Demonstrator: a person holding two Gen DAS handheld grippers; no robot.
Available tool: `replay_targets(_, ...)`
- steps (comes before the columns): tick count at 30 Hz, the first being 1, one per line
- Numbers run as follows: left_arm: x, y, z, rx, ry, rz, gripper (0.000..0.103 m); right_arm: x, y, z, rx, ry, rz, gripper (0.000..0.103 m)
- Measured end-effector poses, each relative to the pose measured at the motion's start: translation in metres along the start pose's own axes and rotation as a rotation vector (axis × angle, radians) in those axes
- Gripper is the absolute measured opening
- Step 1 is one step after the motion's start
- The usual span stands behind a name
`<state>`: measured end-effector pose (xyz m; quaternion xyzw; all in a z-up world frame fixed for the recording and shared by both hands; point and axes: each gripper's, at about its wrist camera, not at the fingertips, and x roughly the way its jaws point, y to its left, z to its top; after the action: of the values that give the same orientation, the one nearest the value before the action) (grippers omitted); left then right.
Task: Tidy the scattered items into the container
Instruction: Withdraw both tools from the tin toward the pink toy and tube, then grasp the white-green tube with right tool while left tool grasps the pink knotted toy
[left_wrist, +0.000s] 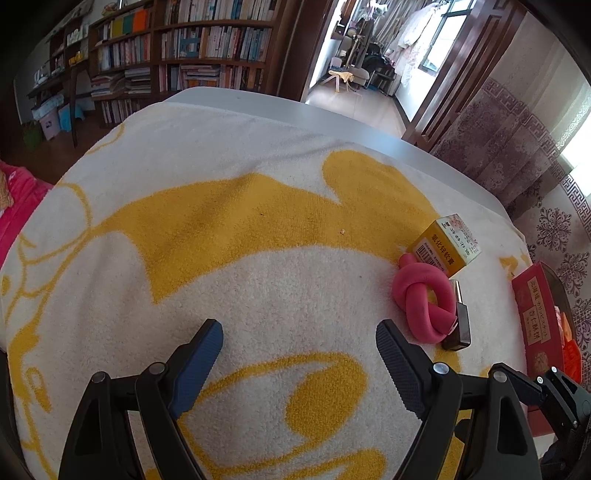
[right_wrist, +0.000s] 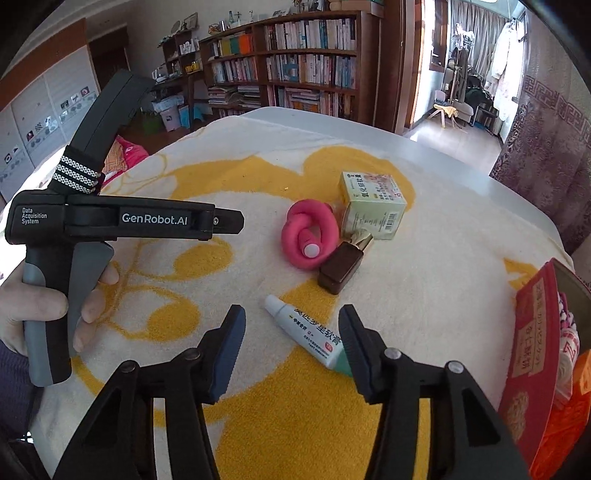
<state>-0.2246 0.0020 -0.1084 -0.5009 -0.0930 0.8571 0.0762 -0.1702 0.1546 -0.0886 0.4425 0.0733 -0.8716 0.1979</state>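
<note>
On the white and yellow towel (right_wrist: 229, 173) lie a pink knotted foam roller (right_wrist: 308, 236), a small medicine box (right_wrist: 373, 206), a dark brown bottle with a gold cap (right_wrist: 341, 266) and a white and green ointment tube (right_wrist: 310, 334). My right gripper (right_wrist: 291, 326) stands open over the tube; its right finger (right_wrist: 352, 339) is by the tube's green end and the left finger is apart from it. My left gripper (left_wrist: 299, 328) is open over bare towel, left of the roller (left_wrist: 424, 306), box (left_wrist: 448, 247) and bottle (left_wrist: 458, 325). The red container (right_wrist: 532, 354) stands at the right edge.
The container (left_wrist: 535, 321) holds orange and white-pink items. A hand (right_wrist: 37, 306) grips the left tool's handle at the left of the right wrist view. The grey table's far edge (left_wrist: 332, 114) drops to the floor. Bookshelves (left_wrist: 207, 48) and a doorway stand beyond.
</note>
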Motion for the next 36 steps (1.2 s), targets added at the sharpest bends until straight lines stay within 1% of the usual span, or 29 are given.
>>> replay_targets(5, 0.0, -0.004, -0.002, 0.019, 0.001, 0.006, 0.087, 0.015, 0.004, 0.005, -0.063, 0.035, 0.009, 0.056)
replay_targets(8, 0.0, -0.005, -0.003, 0.027, 0.0, 0.011, 0.087, 0.025, 0.002, 0.001, -0.067, 0.075, 0.018, 0.051)
replay_targets(10, 0.0, -0.006, -0.003, 0.028, -0.002, 0.012, 0.087, 0.023, -0.001, -0.003, -0.058, 0.064, 0.024, 0.05)
replay_targets(11, 0.0, -0.006, -0.003, 0.028, -0.004, 0.014, 0.087, 0.02, -0.002, -0.006, -0.046, 0.063, 0.023, 0.048)
replay_targets(12, 0.001, -0.006, -0.003, 0.03, -0.005, 0.017, 0.087, 0.018, -0.004, -0.008, -0.03, 0.062, 0.017, 0.041)
replay_targets(13, 0.001, -0.006, -0.003, 0.034, -0.007, 0.022, 0.087, 0.016, -0.007, -0.01, -0.008, 0.061, 0.011, 0.037)
replay_targets(15, 0.002, -0.009, -0.005, 0.047, -0.011, 0.036, 0.087, 0.011, -0.017, -0.014, 0.058, 0.059, 0.01, 0.021)
replay_targets(18, 0.003, -0.013, -0.006, 0.077, -0.017, 0.052, 0.087, 0.004, -0.033, -0.022, 0.169, 0.044, 0.016, 0.02)
replay_targets(20, 0.003, -0.017, -0.008, 0.095, -0.019, 0.048, 0.087, -0.001, -0.043, -0.028, 0.233, 0.031, 0.015, 0.02)
replay_targets(24, 0.004, -0.025, -0.008, 0.106, -0.017, 0.026, 0.087, -0.013, -0.057, -0.035, 0.307, 0.015, -0.013, 0.02)
replay_targets(26, 0.007, -0.031, -0.007, 0.116, -0.007, 0.021, 0.087, -0.013, -0.062, -0.038, 0.328, 0.016, -0.036, 0.02)
replay_targets(27, 0.008, -0.035, -0.007, 0.123, -0.001, 0.019, 0.087, -0.013, -0.064, -0.039, 0.338, 0.013, -0.034, 0.02)
replay_targets(31, 0.01, -0.05, 0.0, 0.135, 0.028, -0.006, 0.087, -0.013, -0.063, -0.039, 0.327, 0.007, -0.046, 0.02)
replay_targets(36, 0.013, -0.069, 0.013, 0.13, 0.018, -0.033, 0.087, -0.013, -0.059, -0.04, 0.304, 0.002, -0.074, 0.02)
